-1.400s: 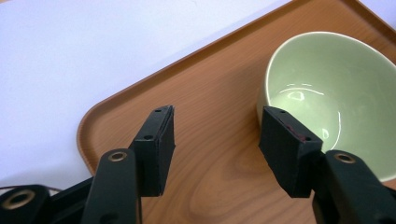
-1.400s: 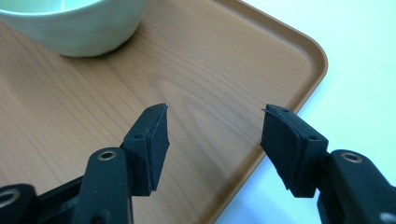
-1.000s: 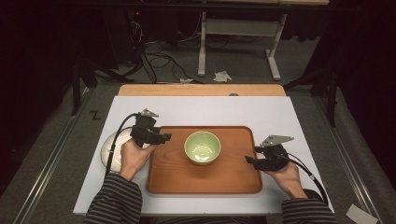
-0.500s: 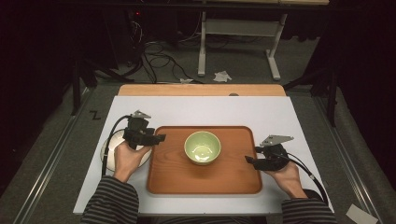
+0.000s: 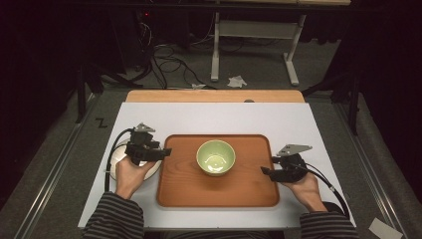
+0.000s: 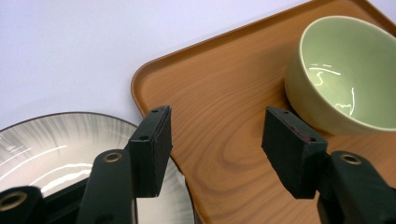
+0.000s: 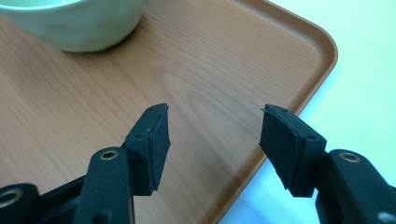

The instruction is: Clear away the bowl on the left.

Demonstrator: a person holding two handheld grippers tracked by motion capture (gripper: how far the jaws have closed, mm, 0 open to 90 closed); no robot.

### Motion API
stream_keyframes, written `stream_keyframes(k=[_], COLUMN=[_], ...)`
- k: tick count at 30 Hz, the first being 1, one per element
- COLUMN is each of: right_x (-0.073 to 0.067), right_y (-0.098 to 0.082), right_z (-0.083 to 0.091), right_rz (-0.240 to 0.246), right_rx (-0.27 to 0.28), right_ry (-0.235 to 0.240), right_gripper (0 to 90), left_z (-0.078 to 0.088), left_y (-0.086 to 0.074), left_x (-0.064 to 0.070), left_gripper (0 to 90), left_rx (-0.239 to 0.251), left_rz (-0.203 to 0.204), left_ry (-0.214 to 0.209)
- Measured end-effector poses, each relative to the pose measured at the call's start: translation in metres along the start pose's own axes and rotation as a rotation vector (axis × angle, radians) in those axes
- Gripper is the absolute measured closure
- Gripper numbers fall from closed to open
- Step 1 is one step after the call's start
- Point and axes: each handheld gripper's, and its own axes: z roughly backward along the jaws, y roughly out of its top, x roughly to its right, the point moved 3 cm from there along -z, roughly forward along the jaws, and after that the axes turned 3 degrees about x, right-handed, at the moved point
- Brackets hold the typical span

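White surface [image 5: 224,117] carries a wooden tray [image 5: 217,191] with a green bowl [image 5: 215,157] at its middle. Left hand-held gripper [image 5: 158,153] gapes empty above a plate [image 6: 42,144]; right hand-held gripper [image 5: 266,172] gapes empty over the tray's edge.

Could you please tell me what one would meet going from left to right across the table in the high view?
Plate under the left gripper → wooden tray → green bowl on the tray → right gripper at the tray's right edge.
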Motion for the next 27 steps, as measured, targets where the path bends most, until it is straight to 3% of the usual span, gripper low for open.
stream_keyframes(k=[11, 27], right_x=[-0.001, 0.0], right_y=[0.0, 0.0], right_z=[0.0, 0.0], right_rz=[0.002, -0.005], right_rx=[0.004, 0.005], right_ry=[0.005, 0.0], right_gripper=[43.8, 43.5], left_z=[0.006, 0.003], left_y=[-0.012, -0.023], left_x=[0.001, 0.02], left_gripper=[42.8, 42.1], left_rx=[-0.017, -0.044], left_rz=[-0.005, -0.052], left_ry=[0.01, -0.021])
